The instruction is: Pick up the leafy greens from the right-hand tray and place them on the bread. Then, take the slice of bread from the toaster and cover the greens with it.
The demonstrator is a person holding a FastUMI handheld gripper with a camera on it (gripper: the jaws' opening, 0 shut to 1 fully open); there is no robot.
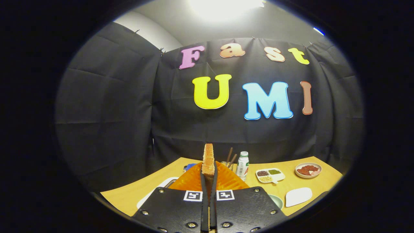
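My gripper [208, 174] is shut on a slice of toasted bread [208, 158], which stands upright on edge between the two fingers and rises above their tips. Directly behind and below the slice is an orange ribbed object [226, 181], partly hidden by the gripper body. A white tray [152, 194] edge shows to the left of the fingers on the wooden table [152, 184]. I cannot tell where the greens or the lower bread lie; the gripper hides the space below.
Beyond the fingers stand a small white bottle [243, 165] and a glass with chopsticks [229, 158]. Further right are a divided white dish of beans [270, 175], a bowl of reddish food [308, 170] and a white flat dish [298, 196].
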